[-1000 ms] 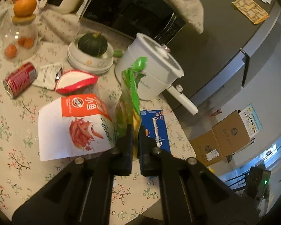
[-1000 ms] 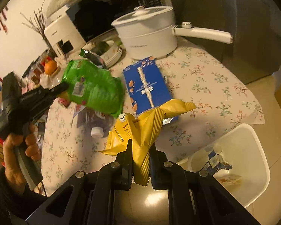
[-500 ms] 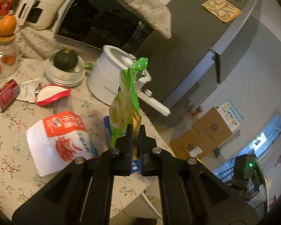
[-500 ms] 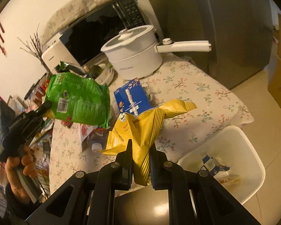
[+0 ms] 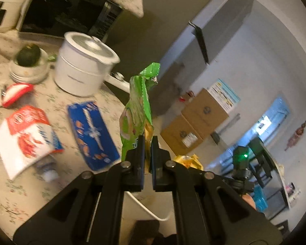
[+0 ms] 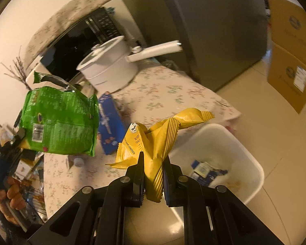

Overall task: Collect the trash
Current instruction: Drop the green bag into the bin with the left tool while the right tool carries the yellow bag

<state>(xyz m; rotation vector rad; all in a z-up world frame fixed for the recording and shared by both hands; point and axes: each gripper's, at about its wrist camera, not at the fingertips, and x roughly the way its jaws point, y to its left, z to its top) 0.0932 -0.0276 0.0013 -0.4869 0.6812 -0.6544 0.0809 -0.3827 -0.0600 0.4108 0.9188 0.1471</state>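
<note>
My left gripper [image 5: 146, 143] is shut on a green snack bag [image 5: 137, 110], held upright past the table's edge; the bag also shows in the right wrist view [image 6: 59, 120]. My right gripper [image 6: 153, 161] is shut on a crumpled yellow wrapper [image 6: 155, 136], held in the air beside the white trash bin [image 6: 242, 159] on the floor. The bin's rim [image 5: 146, 208] shows under the left gripper. A blue box [image 5: 91, 130], a red-and-white snack bag [image 5: 24, 136] and a red-rimmed wrapper [image 5: 16, 89] lie on the table.
A white pot [image 5: 83, 65] with a long handle stands on the floral tablecloth [image 6: 169, 87], before a microwave [image 5: 67, 12]. A bowl with a green squash [image 5: 29, 61] sits to its left. A grey fridge [image 6: 214, 26] and stacked cardboard boxes [image 5: 195, 122] stand beyond.
Both grippers have moved right, away from the table toward the bin, each still holding its bag. The bin now lies closer below them.
</note>
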